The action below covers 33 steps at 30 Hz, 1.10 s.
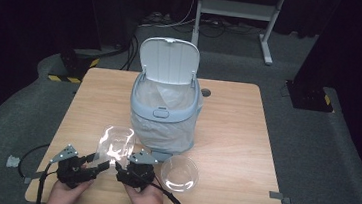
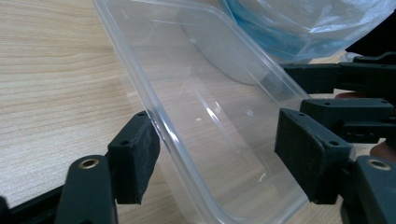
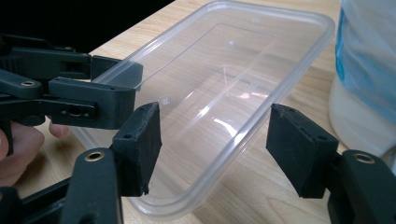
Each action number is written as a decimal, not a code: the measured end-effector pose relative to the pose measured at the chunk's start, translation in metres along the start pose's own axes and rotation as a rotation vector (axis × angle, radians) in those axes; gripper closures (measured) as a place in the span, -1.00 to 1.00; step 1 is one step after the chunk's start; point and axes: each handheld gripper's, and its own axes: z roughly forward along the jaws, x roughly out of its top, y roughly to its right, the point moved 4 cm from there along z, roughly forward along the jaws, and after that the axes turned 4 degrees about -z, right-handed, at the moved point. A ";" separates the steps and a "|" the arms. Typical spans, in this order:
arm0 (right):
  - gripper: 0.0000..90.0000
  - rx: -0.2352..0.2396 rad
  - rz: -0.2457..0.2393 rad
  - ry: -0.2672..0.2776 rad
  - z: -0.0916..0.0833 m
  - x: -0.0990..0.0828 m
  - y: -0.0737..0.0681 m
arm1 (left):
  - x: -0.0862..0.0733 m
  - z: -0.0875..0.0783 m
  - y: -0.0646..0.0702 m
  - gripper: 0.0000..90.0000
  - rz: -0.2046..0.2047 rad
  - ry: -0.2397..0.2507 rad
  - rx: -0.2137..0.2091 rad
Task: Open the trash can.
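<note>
A clear rectangular plastic container (image 1: 114, 143) lies just in front of the bin, its near end between both grippers. The left gripper (image 2: 217, 154) straddles one near corner. One of its pads (image 2: 135, 156) rests against the outside of the rim, and the other stands wide off, so the jaws are open. In the right gripper view the container (image 3: 224, 84) reaches toward the bin. The right gripper (image 3: 215, 144) stands open around the near end, and neither pad presses on the container. The left gripper's fingers (image 3: 93, 100) show at the container's long side.
A grey lidded bin (image 1: 164, 105) with a plastic liner stands mid-table, lid up. A clear round bowl (image 1: 179, 173) sits right of the right hand. The wooden table (image 1: 236, 137) has bare room to the right and far left.
</note>
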 end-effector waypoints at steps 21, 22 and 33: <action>0.21 0.002 -0.017 -0.005 0.002 0.007 -0.004 | 0.003 -0.012 -0.002 0.15 0.065 0.031 0.076; 0.31 -0.009 -0.028 -0.007 0.001 0.007 -0.003 | 0.002 -0.013 -0.003 0.23 0.063 0.034 0.084; 0.62 -0.050 -0.085 0.047 -0.003 0.017 -0.008 | 0.008 -0.027 -0.002 0.55 0.110 0.125 0.139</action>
